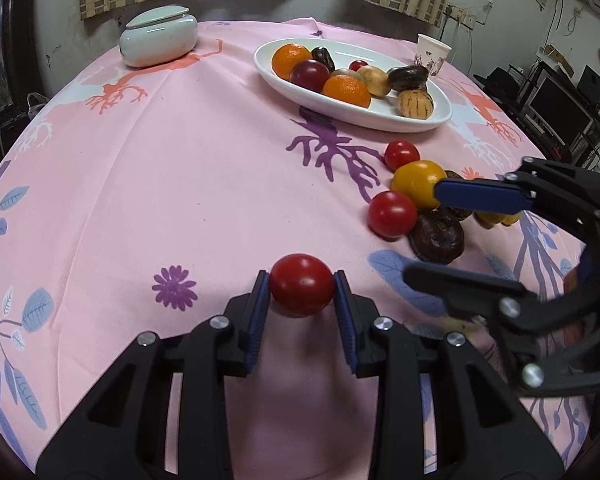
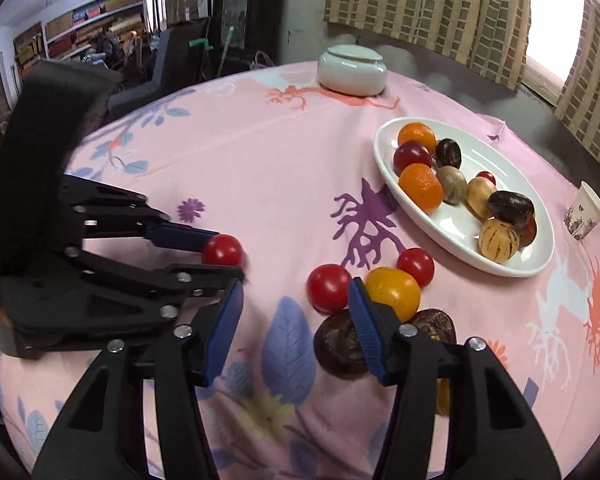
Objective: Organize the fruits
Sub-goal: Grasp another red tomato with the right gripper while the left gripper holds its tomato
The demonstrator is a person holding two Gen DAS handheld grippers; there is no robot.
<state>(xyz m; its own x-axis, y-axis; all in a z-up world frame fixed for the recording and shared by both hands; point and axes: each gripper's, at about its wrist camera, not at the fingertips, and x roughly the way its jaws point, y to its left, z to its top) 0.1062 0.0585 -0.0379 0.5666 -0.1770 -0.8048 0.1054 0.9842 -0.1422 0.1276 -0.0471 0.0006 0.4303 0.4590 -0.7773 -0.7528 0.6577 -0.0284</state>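
Left gripper (image 1: 302,294) clamps a red tomato (image 1: 302,290) between its blue fingers (image 1: 260,304), just above the pink-clothed counter (image 1: 180,160) — presumably bound for the white plate (image 1: 288,84), which already carries most fruits. Right gripper (image 2: 296,328): fingers apart, nothing between them; it points at the loose cluster — yellow tomato (image 2: 394,292) and dark fruit (image 2: 338,346) beside it — likely next.

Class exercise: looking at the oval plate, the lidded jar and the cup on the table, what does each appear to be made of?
Oval plate: probably glazed ceramic, white and glossy, with bright reflections along the rim.
Lidded jar: likely glazed porcelain, pale green-white and smooth, with soft highlights on its rounded side.
Cup: probably paper, matte, thin-walled, with a printed pattern and a rolled rim.
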